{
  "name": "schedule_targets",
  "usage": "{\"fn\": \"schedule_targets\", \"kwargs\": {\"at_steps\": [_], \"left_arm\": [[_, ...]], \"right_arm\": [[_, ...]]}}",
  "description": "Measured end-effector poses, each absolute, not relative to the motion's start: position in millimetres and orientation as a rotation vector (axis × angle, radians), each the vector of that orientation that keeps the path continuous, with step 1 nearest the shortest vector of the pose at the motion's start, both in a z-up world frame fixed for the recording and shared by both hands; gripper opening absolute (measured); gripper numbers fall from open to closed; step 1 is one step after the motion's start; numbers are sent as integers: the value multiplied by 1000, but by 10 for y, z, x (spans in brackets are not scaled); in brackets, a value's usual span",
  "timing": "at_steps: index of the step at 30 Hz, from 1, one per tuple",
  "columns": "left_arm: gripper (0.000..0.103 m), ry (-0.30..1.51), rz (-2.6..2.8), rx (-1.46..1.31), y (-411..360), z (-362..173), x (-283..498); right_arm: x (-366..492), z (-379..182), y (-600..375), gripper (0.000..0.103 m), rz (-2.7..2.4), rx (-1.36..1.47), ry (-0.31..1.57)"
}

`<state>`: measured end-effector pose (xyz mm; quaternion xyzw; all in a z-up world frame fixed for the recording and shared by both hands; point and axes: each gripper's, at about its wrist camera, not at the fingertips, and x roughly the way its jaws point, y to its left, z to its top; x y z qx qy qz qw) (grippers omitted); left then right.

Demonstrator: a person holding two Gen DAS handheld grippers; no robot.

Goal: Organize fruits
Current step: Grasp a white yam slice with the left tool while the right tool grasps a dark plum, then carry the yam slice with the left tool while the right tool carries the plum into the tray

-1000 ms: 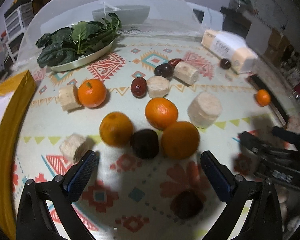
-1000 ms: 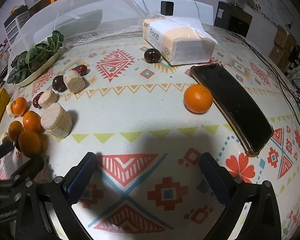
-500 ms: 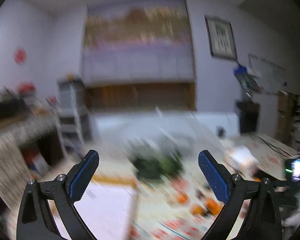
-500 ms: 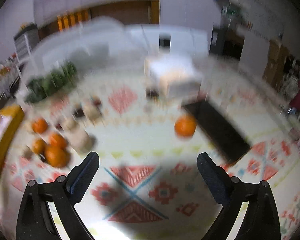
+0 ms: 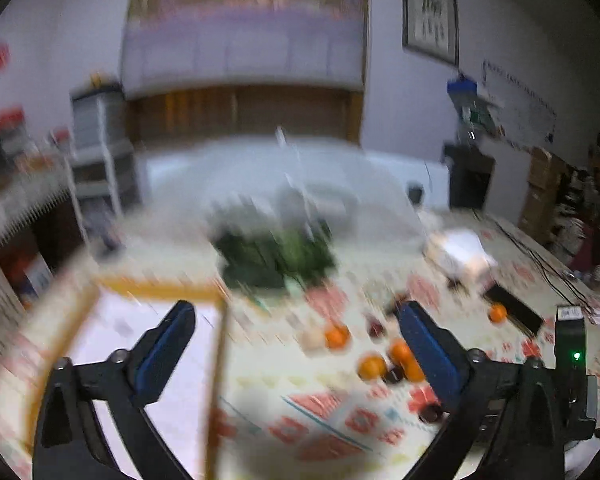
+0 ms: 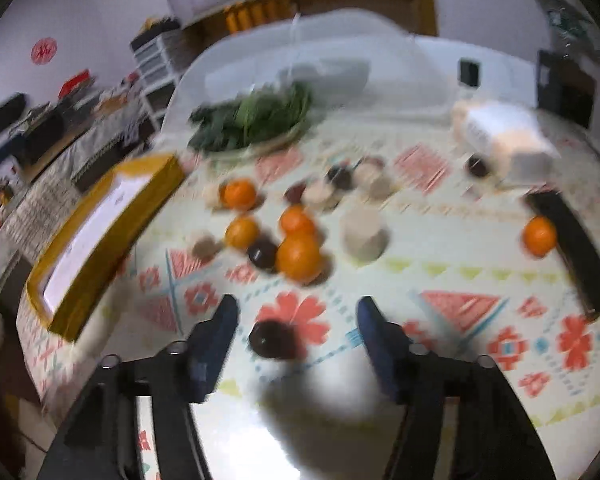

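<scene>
Both views are motion-blurred. In the right wrist view several oranges [image 6: 299, 257], dark round fruits [image 6: 262, 253] and pale cut cylinders [image 6: 363, 233] lie grouped on the patterned tablecloth [image 6: 440, 280]. One orange [image 6: 539, 235] lies apart at the right. A dark fruit [image 6: 273, 339] sits just ahead of my right gripper [image 6: 296, 314], which is open and empty. My left gripper [image 5: 296, 330] is open and empty, held high above the table's left side; the oranges [image 5: 404, 354] show small to its right.
A yellow-rimmed box [image 6: 100, 232] stands at the table's left edge. A plate of leafy greens [image 6: 252, 120] and a mesh food cover [image 6: 300, 52] are at the back. A tissue pack [image 6: 504, 140] and a black phone [image 6: 576, 256] lie at the right.
Both grippers lifted and pulled back from the table. The left swung up and left over the yellow box. The right swung left and now faces the fruit cluster.
</scene>
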<state>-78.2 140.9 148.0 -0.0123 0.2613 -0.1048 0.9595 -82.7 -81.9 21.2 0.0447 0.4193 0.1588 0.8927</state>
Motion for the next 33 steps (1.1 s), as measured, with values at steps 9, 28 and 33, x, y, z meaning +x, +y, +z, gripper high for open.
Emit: {"fn": "schedule_targets", "kwargs": {"at_steps": [9, 28, 33], "left_arm": [[55, 806, -331, -71, 1202, 506, -384], [17, 878, -332, 13, 979, 172, -193], [17, 873, -318, 21, 980, 182, -237]], "right_arm": [[-797, 24, -676, 58, 371, 60, 926], [-812, -10, -589, 46, 373, 34, 921], [-807, -12, -543, 26, 345, 7, 918]]}}
